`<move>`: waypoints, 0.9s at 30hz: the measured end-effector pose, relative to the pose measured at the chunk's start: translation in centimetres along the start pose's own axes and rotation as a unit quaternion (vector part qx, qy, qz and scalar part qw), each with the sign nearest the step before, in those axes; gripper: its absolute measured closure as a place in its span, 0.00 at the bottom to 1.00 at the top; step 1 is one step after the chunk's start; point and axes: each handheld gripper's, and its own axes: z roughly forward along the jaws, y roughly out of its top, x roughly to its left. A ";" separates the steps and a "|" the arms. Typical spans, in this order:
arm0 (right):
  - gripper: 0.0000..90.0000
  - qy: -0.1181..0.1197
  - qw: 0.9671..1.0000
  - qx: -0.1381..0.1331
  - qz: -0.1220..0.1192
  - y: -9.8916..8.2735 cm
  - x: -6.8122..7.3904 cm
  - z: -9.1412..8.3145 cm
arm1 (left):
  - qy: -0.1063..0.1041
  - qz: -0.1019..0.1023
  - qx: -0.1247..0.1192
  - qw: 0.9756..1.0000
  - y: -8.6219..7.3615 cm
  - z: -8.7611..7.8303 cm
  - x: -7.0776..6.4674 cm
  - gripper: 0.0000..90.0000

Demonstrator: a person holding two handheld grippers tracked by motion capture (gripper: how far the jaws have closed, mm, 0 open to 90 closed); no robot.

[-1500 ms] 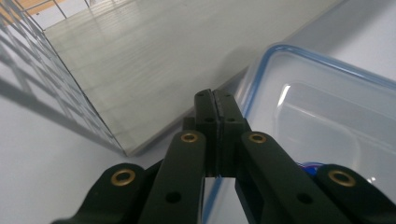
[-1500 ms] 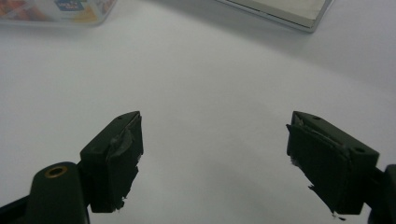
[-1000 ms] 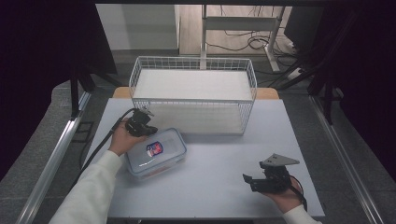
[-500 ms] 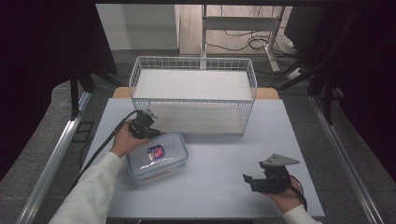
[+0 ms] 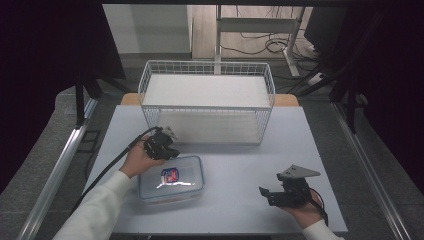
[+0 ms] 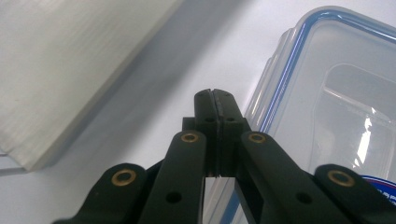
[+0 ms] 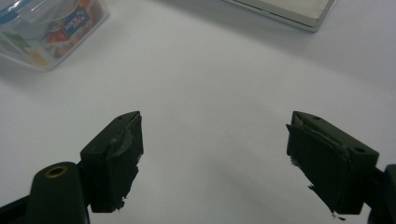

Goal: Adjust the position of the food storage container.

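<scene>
A clear plastic food container (image 5: 171,178) with a blue-rimmed lid and a red and blue label lies on the white table, left of centre. My left gripper (image 5: 170,142) hovers just behind the container's far left corner, its jaws shut with nothing between them. In the left gripper view the shut fingertips (image 6: 215,100) sit just beside the lid's (image 6: 327,107) blue edge. My right gripper (image 5: 264,192) rests low near the table's front right, open and empty. In the right gripper view its jaws (image 7: 212,158) stand wide over bare table, with the container (image 7: 46,28) far off at upper left.
A white wire basket (image 5: 207,100) stands at the back middle of the table (image 5: 240,160), its base edge (image 7: 285,11) visible in the right gripper view. A black cable (image 5: 107,167) trails from the left gripper over the table's left edge.
My left hand has moved a little to the right and away from me, from the container's left side to its far left corner. The right hand has stayed put.
</scene>
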 end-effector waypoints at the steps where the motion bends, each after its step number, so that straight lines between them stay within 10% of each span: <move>1: 0.21 0.000 1.000 0.000 0.000 0.0 0.0 0.0 | -0.001 0.001 0.000 1.000 0.0 0.0 -0.1 1.00; 7: 0.21 -0.001 1.000 0.001 0.000 0.0 0.0 0.0 | 0.021 0.007 -0.009 1.000 -0.1 -0.5 -0.2 1.00; 14: 0.21 -0.002 1.000 -0.001 0.001 -0.2 -0.1 -0.1 | 0.059 -0.044 -0.038 0.997 -2.0 -4.7 1.4 1.00; 27: 0.21 -0.004 1.000 0.002 0.002 0.0 0.1 0.0 | 0.071 -0.158 -0.063 0.983 -13.2 -8.3 0.1 1.00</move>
